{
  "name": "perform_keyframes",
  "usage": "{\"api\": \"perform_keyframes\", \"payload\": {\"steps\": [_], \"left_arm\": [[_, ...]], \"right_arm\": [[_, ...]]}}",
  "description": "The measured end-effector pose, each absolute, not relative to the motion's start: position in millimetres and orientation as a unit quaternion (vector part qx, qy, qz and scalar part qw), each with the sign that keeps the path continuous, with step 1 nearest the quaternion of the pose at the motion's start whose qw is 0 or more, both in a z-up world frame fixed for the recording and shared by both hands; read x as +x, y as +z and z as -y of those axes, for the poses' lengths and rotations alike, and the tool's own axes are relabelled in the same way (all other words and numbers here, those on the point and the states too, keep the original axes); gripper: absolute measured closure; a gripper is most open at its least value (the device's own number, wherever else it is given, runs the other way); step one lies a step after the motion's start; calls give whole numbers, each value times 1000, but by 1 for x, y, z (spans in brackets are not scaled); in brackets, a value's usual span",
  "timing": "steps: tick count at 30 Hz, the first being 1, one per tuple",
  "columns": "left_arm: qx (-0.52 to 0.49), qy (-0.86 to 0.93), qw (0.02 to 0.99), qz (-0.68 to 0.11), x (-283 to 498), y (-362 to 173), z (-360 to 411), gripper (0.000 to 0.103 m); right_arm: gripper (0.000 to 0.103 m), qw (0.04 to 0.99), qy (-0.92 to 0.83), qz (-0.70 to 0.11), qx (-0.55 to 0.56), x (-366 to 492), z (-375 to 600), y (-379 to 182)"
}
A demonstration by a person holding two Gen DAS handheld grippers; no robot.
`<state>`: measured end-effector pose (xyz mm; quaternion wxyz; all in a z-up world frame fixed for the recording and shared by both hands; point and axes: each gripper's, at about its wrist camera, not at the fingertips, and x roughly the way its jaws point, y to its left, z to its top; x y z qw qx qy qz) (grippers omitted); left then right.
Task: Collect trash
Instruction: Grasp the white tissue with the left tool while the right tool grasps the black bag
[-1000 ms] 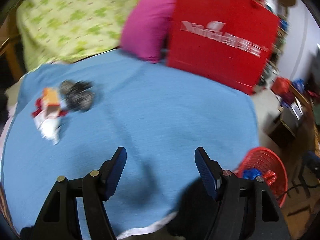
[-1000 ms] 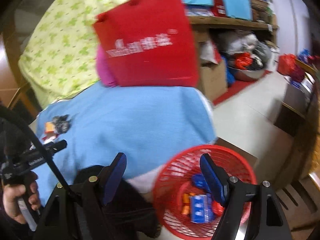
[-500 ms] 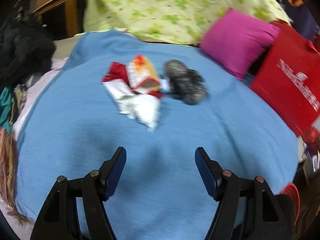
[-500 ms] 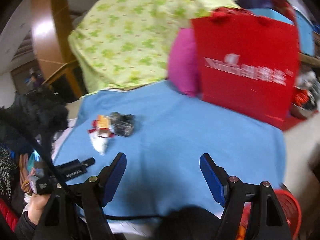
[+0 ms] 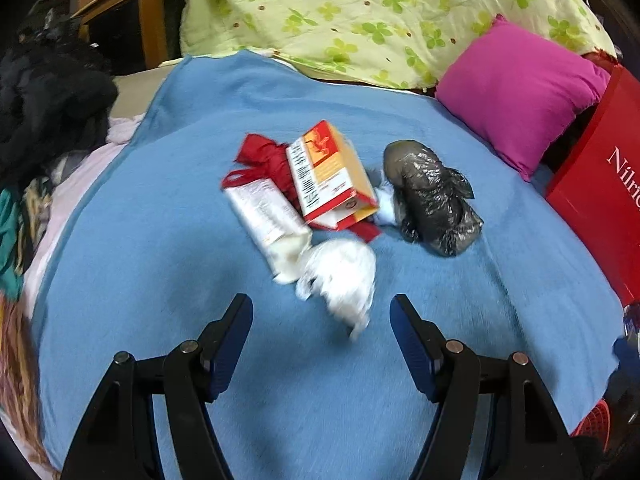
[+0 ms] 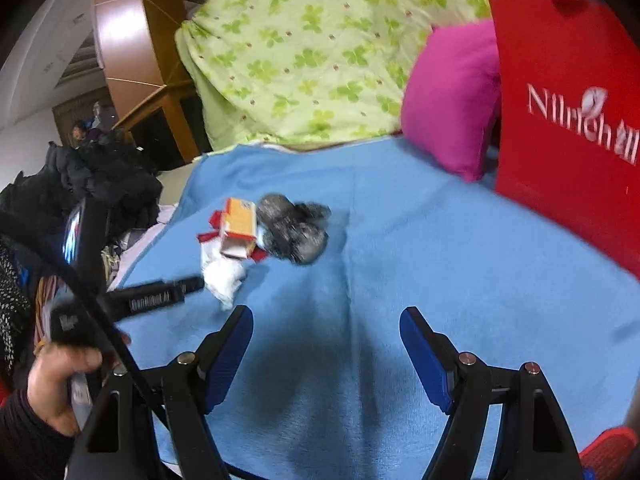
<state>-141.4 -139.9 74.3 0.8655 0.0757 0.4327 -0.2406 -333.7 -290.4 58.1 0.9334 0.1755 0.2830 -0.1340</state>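
A pile of trash lies on the blue blanket: a crumpled white tissue, a white wrapper, an orange carton, a red wrapper and a grey plastic bag. My left gripper is open, just short of the tissue. My right gripper is open and empty, farther back over the blanket. In the right wrist view the pile shows as the carton, the bag and the tissue, with the left gripper's finger beside it.
A magenta pillow and a red paper bag stand at the blanket's right. A green clover quilt lies behind. Dark clothes pile at the left. A red basket's rim shows low right.
Both grippers swung left from the red basket toward the bed. The left gripper closed in on the trash pile, which now fills its view; both jaws stayed open.
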Motion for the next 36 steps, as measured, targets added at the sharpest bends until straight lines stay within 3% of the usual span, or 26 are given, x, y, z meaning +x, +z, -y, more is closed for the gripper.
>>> {"api": "perform_keyframes", "payload": {"steps": [10,11,12,22,29,36], "left_arm": [[105,-230,849,-463,-112,44,180,31],[100,-236,847,-466,-110,42,180,41],[96,-245,843,-468,-110,40,179,68],[65,-257,872,-412,-152,56,125,69],[25,-203,892,-402,-131,54,86,69],[0,-199,886,-419,-118,49,83,69]], "right_arm": [[24,923,-125,-288,221,-332,313,37],[24,924,-126,-287,218,-333,312,37],[24,925,-126,-286,215,-333,312,38],[24,924,-128,-322,162,-297,300,46],[24,929,-95,-339,114,-211,294,66],[24,907,-103,-391,119,-118,307,51]]}}
